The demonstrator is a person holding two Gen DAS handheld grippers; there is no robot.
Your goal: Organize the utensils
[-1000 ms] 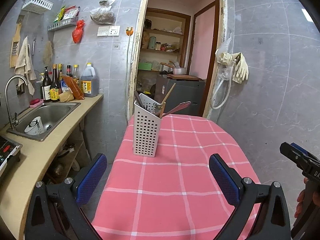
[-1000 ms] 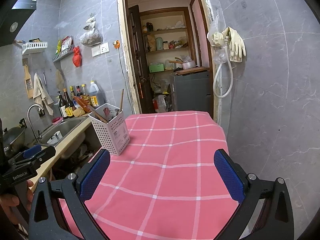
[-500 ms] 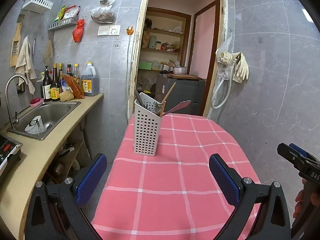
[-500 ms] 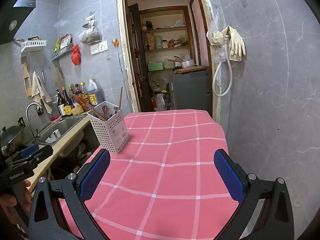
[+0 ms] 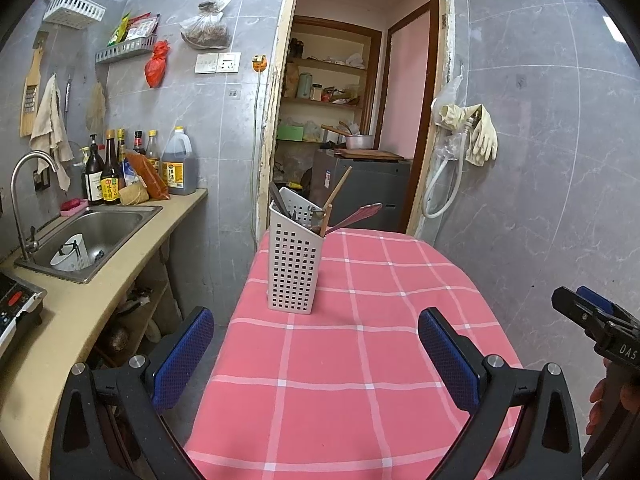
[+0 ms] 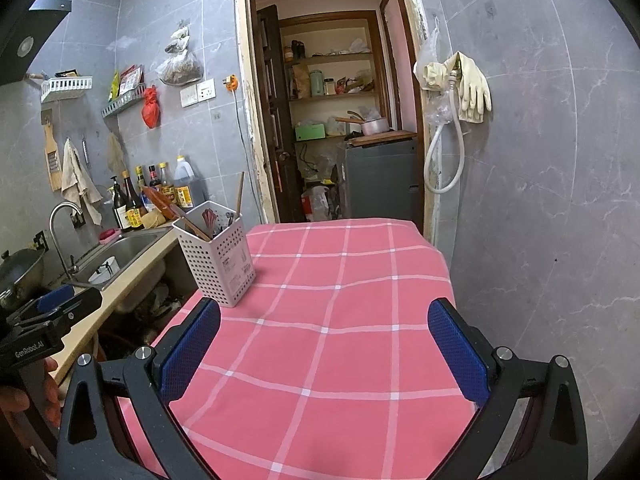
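A white perforated utensil holder (image 5: 294, 260) (image 6: 218, 256) stands upright near the far left corner of the table with the pink checked cloth (image 5: 360, 344) (image 6: 340, 320). Wooden chopsticks (image 5: 338, 196), a dark-handled utensil and a reddish spoon (image 5: 356, 216) stick out of it. My left gripper (image 5: 316, 360) hovers open over the table's near edge, well short of the holder, with nothing between its fingers. My right gripper (image 6: 324, 356) is open and empty too, over the near right part of the cloth. Each gripper shows at the side of the other's view.
A beige counter (image 5: 80, 312) with a steel sink (image 5: 96, 236), a white cup in it, a tap and sauce bottles (image 5: 108, 176) runs along the left. Behind the table are a doorway, a grey cabinet (image 5: 364, 192) and shelves. A tiled wall with rubber gloves (image 5: 480, 136) borders the right.
Both grippers have shifted only slightly; the right wrist view has risen and tilted a little, and the holder sits a touch further left in it. Nothing was picked up or let go.
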